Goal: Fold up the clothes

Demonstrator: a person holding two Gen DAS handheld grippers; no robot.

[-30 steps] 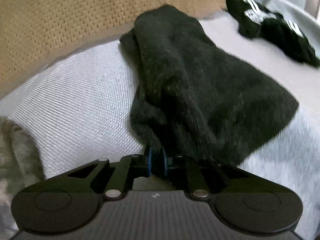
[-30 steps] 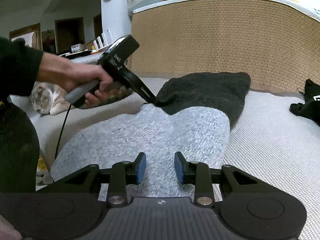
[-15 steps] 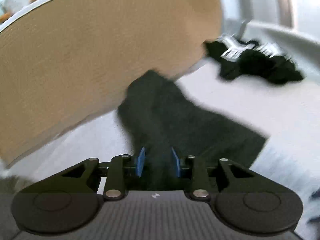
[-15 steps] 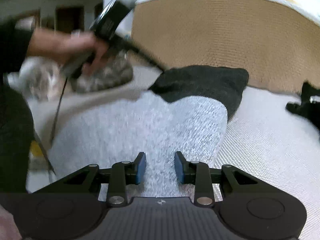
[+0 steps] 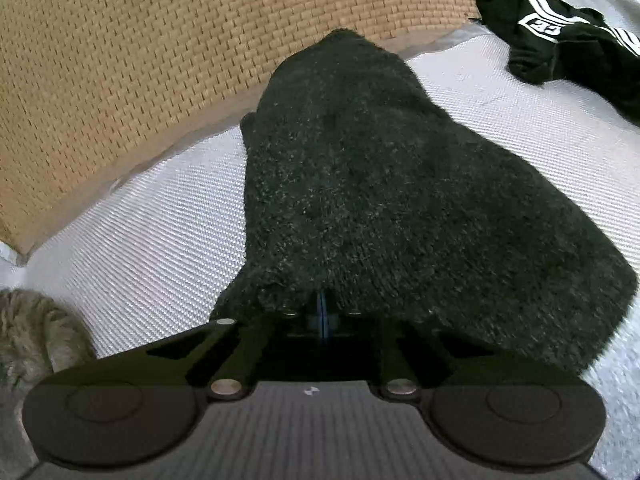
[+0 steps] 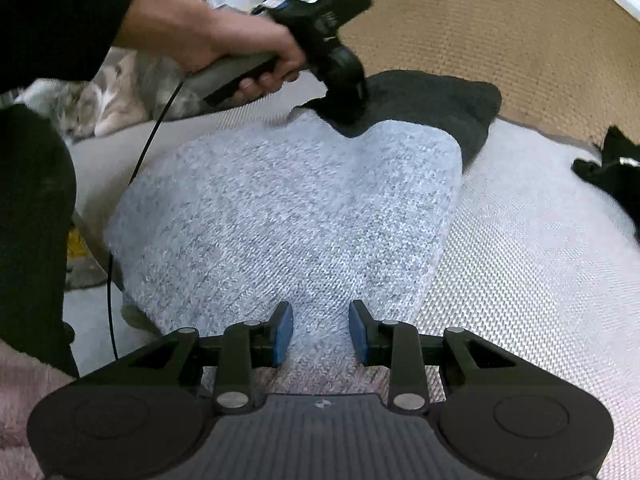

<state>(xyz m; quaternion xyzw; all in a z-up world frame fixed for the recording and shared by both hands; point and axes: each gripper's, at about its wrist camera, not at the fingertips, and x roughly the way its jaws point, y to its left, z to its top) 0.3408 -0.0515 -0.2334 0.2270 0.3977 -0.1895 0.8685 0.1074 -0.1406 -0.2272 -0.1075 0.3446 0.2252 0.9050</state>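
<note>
My left gripper [image 5: 322,312] is mostly hidden under the fuzzy dark sweater part [image 5: 376,200]. I can only see a thin blue line where its pads meet, so its jaws have just closed tight. I cannot tell if any wool is caught between them. From my right camera, the left gripper's tip [image 6: 346,114] sinks into the dark wool, right where it meets the light grey knit part [image 6: 288,208]. My right gripper [image 6: 321,334] hangs over the near edge of the grey knit, jaws spread, nothing in them. The sweater lies on the white woven bed cover [image 6: 520,260], its dark end near the straw-coloured headboard [image 5: 140,60]. A black striped garment [image 5: 560,40] is cut off at the edge. A cat [image 6: 100,104] lies behind the person's hand [image 6: 240,52].
</note>
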